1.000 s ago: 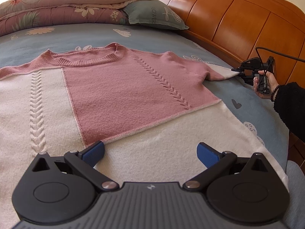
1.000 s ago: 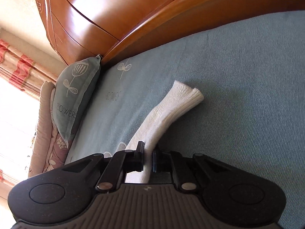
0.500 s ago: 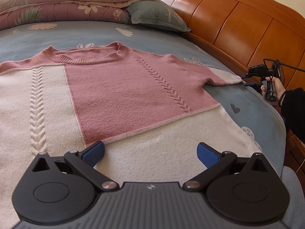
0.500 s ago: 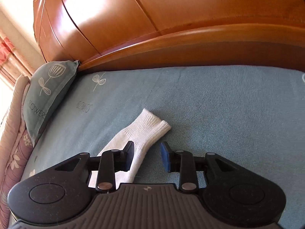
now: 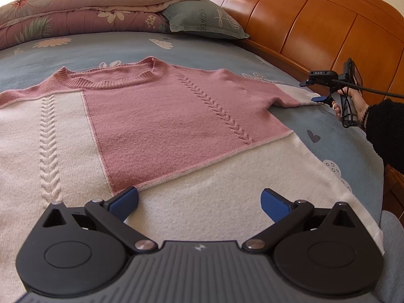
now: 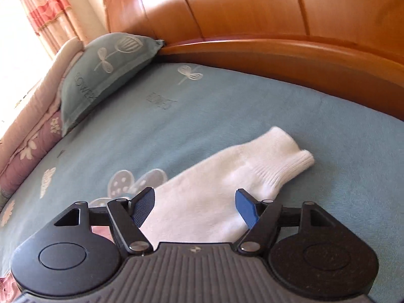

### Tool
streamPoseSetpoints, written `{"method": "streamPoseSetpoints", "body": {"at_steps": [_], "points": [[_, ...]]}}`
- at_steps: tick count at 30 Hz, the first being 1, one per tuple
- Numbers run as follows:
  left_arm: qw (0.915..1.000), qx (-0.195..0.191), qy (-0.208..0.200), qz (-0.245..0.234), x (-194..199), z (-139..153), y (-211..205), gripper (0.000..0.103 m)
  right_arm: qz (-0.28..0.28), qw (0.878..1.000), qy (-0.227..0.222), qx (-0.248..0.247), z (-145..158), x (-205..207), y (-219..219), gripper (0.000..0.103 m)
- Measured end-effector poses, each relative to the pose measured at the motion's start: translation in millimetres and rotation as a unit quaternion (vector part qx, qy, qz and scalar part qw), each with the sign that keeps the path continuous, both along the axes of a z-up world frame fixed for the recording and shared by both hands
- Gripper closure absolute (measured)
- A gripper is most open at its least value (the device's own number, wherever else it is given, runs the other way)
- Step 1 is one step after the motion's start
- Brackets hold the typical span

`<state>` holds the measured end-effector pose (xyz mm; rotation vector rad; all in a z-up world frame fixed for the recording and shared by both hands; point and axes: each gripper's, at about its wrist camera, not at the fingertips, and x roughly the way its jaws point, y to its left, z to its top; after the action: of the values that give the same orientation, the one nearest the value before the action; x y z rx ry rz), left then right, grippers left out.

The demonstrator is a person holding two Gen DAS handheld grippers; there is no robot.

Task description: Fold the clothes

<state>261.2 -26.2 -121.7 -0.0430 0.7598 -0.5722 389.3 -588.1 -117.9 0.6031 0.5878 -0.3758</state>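
Note:
A pink and white knit sweater [image 5: 161, 121] lies flat, front up, on the blue bedspread [image 5: 101, 48]. My left gripper [image 5: 199, 200] hovers open over its white lower hem, nothing between the blue pads. The sweater's right sleeve ends in a white cuff [image 6: 282, 161] lying flat on the bedspread [image 6: 227, 106]. My right gripper [image 6: 195, 205] is open just above that white sleeve [image 6: 202, 197], its pads either side of it. In the left wrist view the right gripper [image 5: 311, 91] is held by a hand [image 5: 353, 101] at the sleeve end.
A wooden headboard [image 5: 315, 25] runs along the right side, close behind the sleeve. A grey-green pillow [image 5: 202, 20] and a folded floral quilt [image 5: 75, 17] sit at the far end. A dark-sleeved arm [image 5: 386, 128] reaches in from the right.
My right gripper went from shut on the white sleeve to open, letting the sleeve drop flat on the bed, and its view swung round. The left gripper stayed open and barely moved.

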Motion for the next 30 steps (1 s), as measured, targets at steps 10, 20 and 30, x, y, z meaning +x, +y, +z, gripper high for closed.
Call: {"method": "streamPoseSetpoints", "body": {"at_steps": [10,20,30], "points": [[0.9998,0.019,-0.007,-0.002,-3.1,0.3,-4.5,0.001,0.180,0.981,0.000,-0.065,43.9,3.8,100.0,0.017],[0.9995,0.031,-0.009,-0.004,-5.8,1.3,-6.7,0.001,0.344,0.915,0.071,-0.198,0.9,8.0,235.7,0.008],[0.9999,0.016,0.001,0.002,-2.7,3.5,-2.1,0.001,0.322,0.916,0.047,-0.236,20.3,-19.5,223.1,0.003]]}}
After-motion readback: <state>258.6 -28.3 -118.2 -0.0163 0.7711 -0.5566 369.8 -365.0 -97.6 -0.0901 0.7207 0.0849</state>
